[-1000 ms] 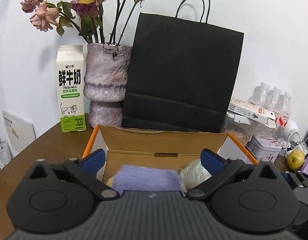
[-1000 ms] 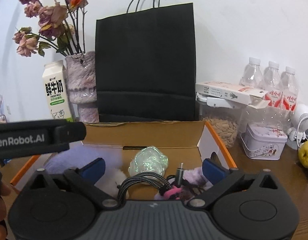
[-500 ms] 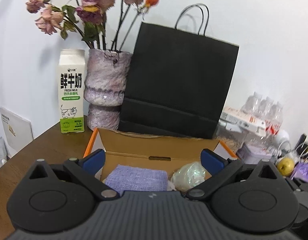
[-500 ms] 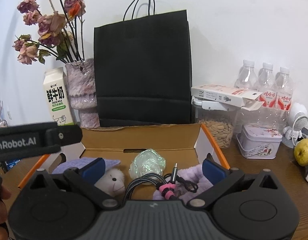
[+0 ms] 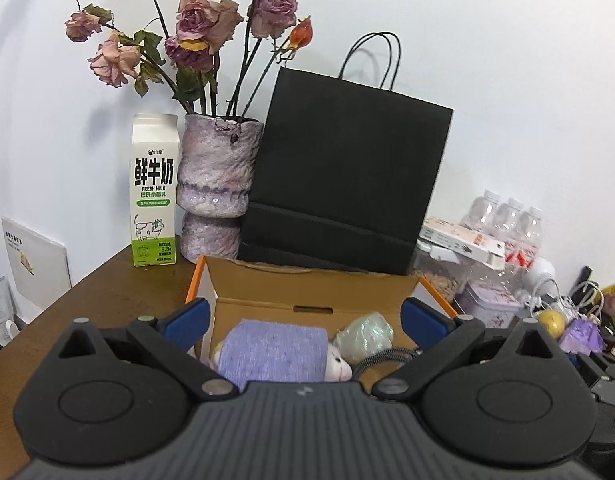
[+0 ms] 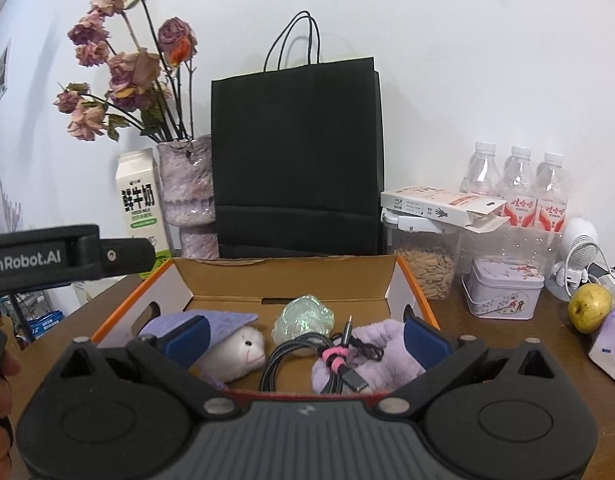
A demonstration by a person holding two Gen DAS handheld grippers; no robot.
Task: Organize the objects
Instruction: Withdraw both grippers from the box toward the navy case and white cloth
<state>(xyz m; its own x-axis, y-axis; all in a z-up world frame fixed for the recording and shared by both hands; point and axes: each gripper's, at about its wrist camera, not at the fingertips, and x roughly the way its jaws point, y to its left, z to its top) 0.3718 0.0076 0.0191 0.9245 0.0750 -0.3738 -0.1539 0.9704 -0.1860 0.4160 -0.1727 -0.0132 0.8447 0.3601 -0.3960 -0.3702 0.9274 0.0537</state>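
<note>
Both of my tongs are pulling back and up from the box [image 6: 411, 280] since a moment ago, so I am seeing more of what is inside it now. Sitting in the box are a purple cloth [image 5: 273, 354], a white plush toy [image 6: 237, 354], a shiny wrapped ball [image 6: 305, 316], a purple fluffy thing [image 6: 381, 354] and a bundled cable [image 6: 303, 354] lying partly on it. I am thinking most of the tidying is done. My left tongs [image 5: 305, 318] are hanging open and holding nothing. My right tongs [image 6: 305, 338] are open and empty too. Outside the box, a yellow fruit [image 6: 589, 307] and a tin [image 6: 503, 293] are sitting on the table [image 5: 107, 292]. I cannot tell if they are going in too.
</note>
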